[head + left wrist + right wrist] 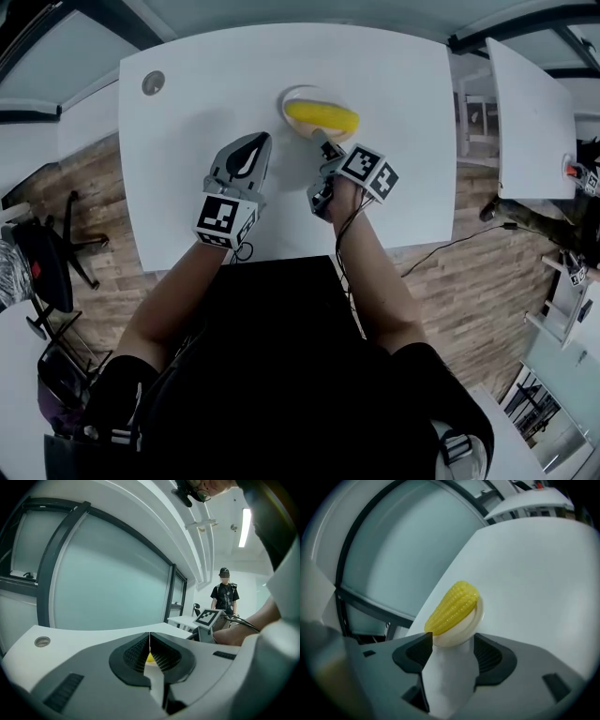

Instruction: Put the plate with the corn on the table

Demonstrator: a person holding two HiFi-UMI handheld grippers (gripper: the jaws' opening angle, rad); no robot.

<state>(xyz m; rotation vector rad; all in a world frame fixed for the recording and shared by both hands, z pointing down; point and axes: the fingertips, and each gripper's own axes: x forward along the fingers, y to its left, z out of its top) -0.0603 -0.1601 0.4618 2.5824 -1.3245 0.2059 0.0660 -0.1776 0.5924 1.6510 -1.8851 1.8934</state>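
A yellow corn cob (322, 115) lies on a small white plate (292, 96) that rests on the white table (206, 84), a little right of centre. My right gripper (324, 142) stands just at the plate's near edge. In the right gripper view the corn (453, 604) and plate (461, 631) sit at the tips of that gripper (451, 644), whose jaws are open wide and whose pads do not press the rim. My left gripper (253, 148) rests on the table to the left of the plate, shut with nothing in it (150, 645).
A round grommet (153, 82) sits in the table's far left corner. Another white table (530, 122) stands to the right, and a black chair (47, 253) to the left. A cable (459, 242) runs over the wooden floor. A person (225, 595) stands at the room's back.
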